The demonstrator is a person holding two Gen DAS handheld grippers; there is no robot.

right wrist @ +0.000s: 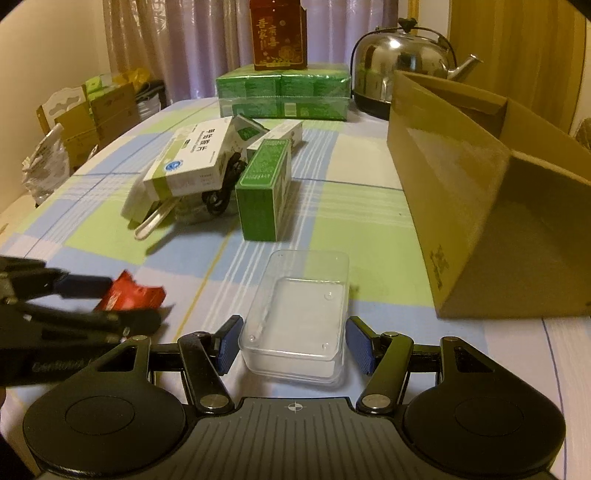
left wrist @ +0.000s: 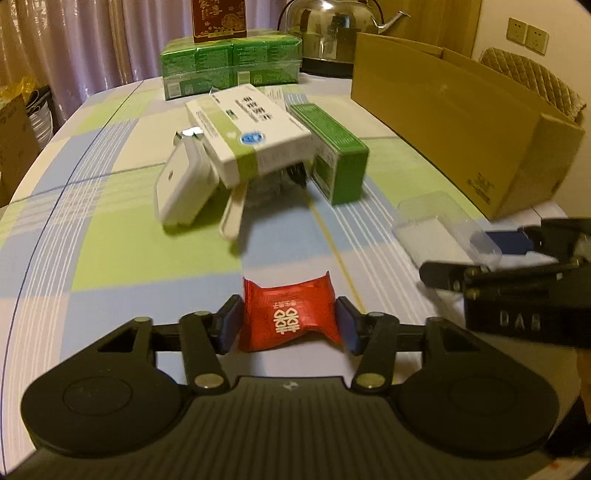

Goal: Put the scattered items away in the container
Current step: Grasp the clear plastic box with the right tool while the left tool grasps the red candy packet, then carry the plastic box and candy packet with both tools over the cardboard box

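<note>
A red sweet packet (left wrist: 291, 317) sits between the blue pads of my left gripper (left wrist: 289, 325), which is shut on it just above the checked tablecloth. From the right wrist view the left gripper (right wrist: 133, 301) comes in from the left with the packet (right wrist: 129, 293). My right gripper (right wrist: 294, 343) has its pads against the side walls of a clear plastic box (right wrist: 299, 317) resting on the table. That clear box (left wrist: 436, 225) and the right gripper (left wrist: 461, 256) lie at the right edge of the left wrist view. An open cardboard box (right wrist: 480, 206) stands to the right.
A pile lies mid-table: a white-green medicine box (left wrist: 251, 136), a green carton (left wrist: 332, 155), a white adapter (left wrist: 184, 184), a pale scoop (right wrist: 155, 219), a black cable (right wrist: 221, 192). Behind are a green shrink-wrapped pack (right wrist: 282, 94), a red box (right wrist: 279, 33) and a steel kettle (right wrist: 402, 70).
</note>
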